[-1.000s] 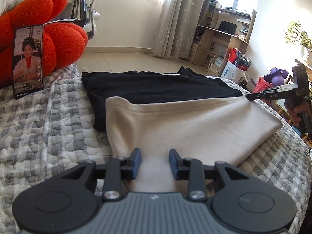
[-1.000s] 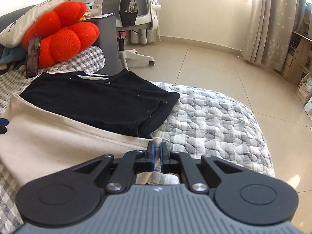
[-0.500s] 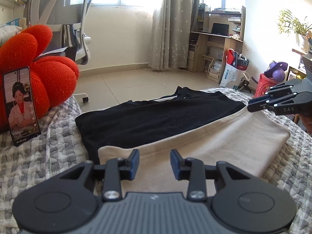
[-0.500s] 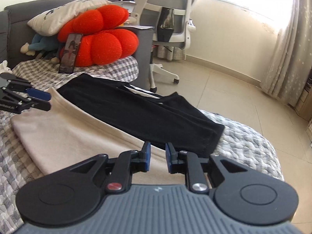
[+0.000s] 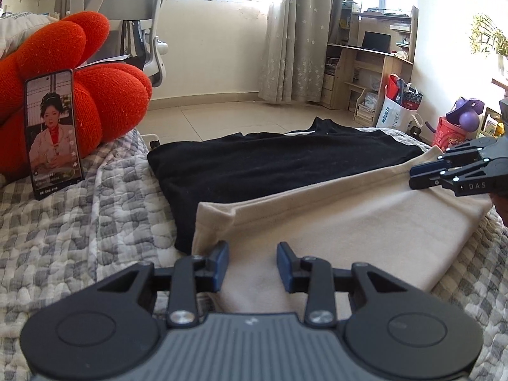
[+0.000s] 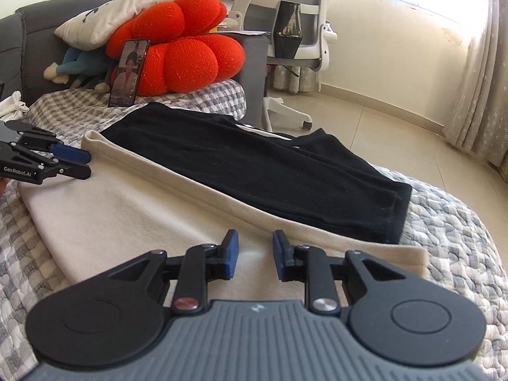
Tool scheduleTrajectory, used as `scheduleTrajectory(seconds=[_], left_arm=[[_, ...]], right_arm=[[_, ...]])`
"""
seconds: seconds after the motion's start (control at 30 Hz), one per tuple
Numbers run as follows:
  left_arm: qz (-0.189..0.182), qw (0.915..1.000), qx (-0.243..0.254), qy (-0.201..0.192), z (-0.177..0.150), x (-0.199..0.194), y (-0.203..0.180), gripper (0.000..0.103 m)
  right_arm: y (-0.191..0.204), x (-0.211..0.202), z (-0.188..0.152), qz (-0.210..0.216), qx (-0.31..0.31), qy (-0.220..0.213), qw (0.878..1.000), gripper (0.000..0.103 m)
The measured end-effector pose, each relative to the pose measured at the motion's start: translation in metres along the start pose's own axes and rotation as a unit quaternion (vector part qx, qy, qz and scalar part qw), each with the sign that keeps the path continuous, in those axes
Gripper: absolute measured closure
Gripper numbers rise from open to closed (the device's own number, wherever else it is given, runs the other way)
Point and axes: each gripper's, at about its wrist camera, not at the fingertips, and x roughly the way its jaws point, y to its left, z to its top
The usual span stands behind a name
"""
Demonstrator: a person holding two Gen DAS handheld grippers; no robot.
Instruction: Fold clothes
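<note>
Bed quilt [image 5: 95,228]: grey-and-white pebble-pattern cover, spread under everything; its rounded edge drops toward the tiled floor in the right wrist view.
Beige garment [image 5: 349,222]: folded into a long flat band across the quilt, lying nearer the cameras than the black one; its far long edge overlaps the black garment's near edge. In the right wrist view it shows at [image 6: 143,209].
Black garment [image 5: 270,162]: flat on the quilt just behind the beige one, partly under it; a pale strip shows at its far edge. Also seen at [image 6: 254,162].
Red cushion [image 6: 177,54]: lumpy, knitted-looking, at the head end of the bed, well apart from the clothes; a white pillow [image 6: 120,16] rests on top of it.
Office chair [image 6: 285,31]: grey and white, on the floor beyond the bed.
Phone [image 5: 53,133]: propped upright against the red cushion, screen lit with a seated woman.
Left gripper [image 5: 252,266]: jaws parted wide, nothing between them, low over one end of the beige garment; whether the tips touch cloth I cannot tell. Seen from the other side at [image 6: 77,163].
Right gripper [image 6: 254,255]: jaws spread apart, empty, poised over the opposite end of the beige garment. Also at [image 5: 422,176].
</note>
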Motion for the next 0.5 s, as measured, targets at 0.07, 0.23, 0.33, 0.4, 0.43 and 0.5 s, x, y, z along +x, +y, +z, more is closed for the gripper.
scheduleTrajectory(seconds=[0.07,0.23,0.33,0.4,0.43,0.5], left_arm=[[0.000,1.0000,-0.005,0.000,-0.002,-0.003,0.003,0.068],[0.010,0.9999,-0.001,0.003,-0.004,-0.012,0.004,0.068],[0.019,0.9997,-0.007,0.010,-0.003,-0.018,0.006,0.066],[0.032,0.9987,-0.027,0.029,-0.003,-0.024,0.010,0.060],[0.023,0.9982,-0.045,0.033,-0.004,-0.029,0.015,0.060],[0.005,0.9957,-0.082,0.043,-0.007,-0.038,0.026,0.060]], right_arm=[[-0.011,-0.008,-0.006,-0.012,0.011,-0.001,1.000,0.071],[-0.037,-0.025,-0.020,-0.045,0.046,0.009,0.998,0.069],[-0.048,-0.039,-0.025,-0.048,0.072,0.014,0.996,0.068],[-0.050,-0.048,-0.025,-0.048,0.084,0.021,0.995,0.064],[-0.052,-0.053,-0.025,-0.047,0.091,0.024,0.994,0.063],[-0.058,-0.061,-0.027,-0.037,0.119,0.037,0.991,0.062]])
